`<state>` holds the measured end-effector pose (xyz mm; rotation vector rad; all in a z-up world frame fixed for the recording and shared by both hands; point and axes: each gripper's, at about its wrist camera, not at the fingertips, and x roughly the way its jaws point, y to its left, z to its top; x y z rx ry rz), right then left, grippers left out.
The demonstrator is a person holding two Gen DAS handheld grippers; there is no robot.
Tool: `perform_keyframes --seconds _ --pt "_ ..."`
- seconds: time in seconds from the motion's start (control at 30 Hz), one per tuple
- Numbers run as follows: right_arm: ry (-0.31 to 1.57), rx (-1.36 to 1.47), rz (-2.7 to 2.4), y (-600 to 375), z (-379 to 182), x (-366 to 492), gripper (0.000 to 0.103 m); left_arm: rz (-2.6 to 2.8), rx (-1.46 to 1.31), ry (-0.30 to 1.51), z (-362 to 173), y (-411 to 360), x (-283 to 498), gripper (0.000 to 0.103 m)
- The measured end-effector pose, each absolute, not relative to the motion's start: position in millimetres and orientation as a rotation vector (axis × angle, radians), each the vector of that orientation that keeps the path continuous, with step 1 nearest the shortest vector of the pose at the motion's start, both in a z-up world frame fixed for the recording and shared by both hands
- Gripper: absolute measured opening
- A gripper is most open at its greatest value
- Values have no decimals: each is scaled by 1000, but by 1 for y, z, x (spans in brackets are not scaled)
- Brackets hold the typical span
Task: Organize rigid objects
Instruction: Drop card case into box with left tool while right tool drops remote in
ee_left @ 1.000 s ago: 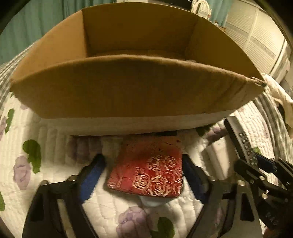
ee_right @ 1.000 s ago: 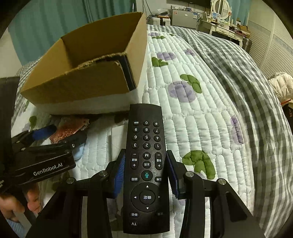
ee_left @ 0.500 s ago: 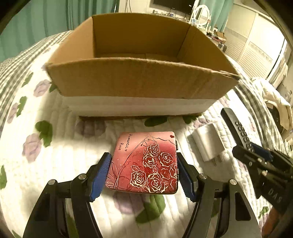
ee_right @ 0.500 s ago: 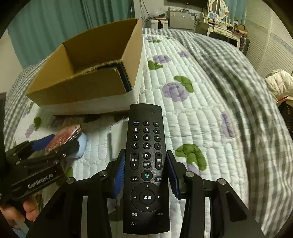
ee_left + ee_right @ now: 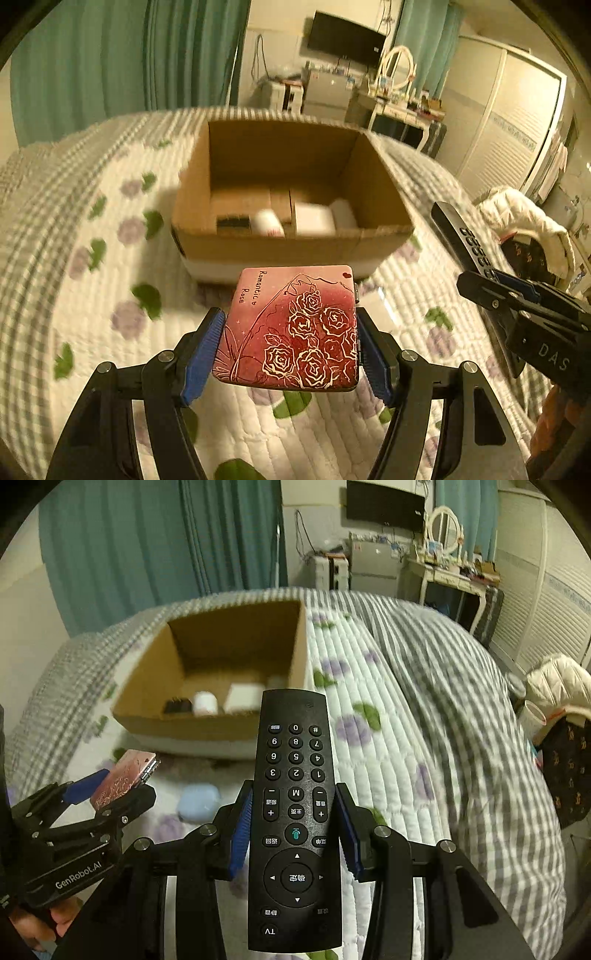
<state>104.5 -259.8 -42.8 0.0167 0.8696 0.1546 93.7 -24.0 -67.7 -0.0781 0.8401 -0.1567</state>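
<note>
My left gripper (image 5: 290,349) is shut on a flat red rose-patterned case (image 5: 291,328) and holds it in the air in front of the open cardboard box (image 5: 291,243). My right gripper (image 5: 295,827) is shut on a black TV remote (image 5: 293,812), raised level with the box's near right corner. The box (image 5: 207,731) holds several small items: a dark block, a white cylinder and white boxes. The right gripper and remote (image 5: 469,243) show at the right of the left wrist view; the left gripper with the case (image 5: 123,779) shows at the left of the right wrist view.
The box stands on a quilted floral bedspread (image 5: 110,295). A light blue pouch (image 5: 199,801) and a white charger (image 5: 380,306) lie on the quilt near the box's front. A grey checked blanket (image 5: 461,709) covers the bed's right side. Clothes (image 5: 557,679) are piled beyond the right edge.
Both grippers have risen well above the quilt with their objects. The box now looks lower and farther, and its inside has come into view.
</note>
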Motion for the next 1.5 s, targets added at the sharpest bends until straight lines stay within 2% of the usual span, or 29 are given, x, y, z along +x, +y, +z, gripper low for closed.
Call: perform_keyframes --seconds 0.23,0.47,0.93,1.0,1.1,1.5 --pt "775 1 207 -245 9 124 41 -134 -60 748 -20 -23 124 70" --pt "732 -43 241 -229 26 163 41 -92 -50 718 -11 -20 170 70" --pt "748 -53 275 -215 -10 241 41 -77 7 748 -48 -33 238 71" --pt "750 -49 270 -217 -15 247 41 -81 36 738 -50 -38 239 73" --pt "756 -37 270 -222 -19 252 41 -55 71 723 -51 -41 236 83" --pt "768 -17 275 -220 -18 263 41 -29 13 723 -39 -23 220 83"
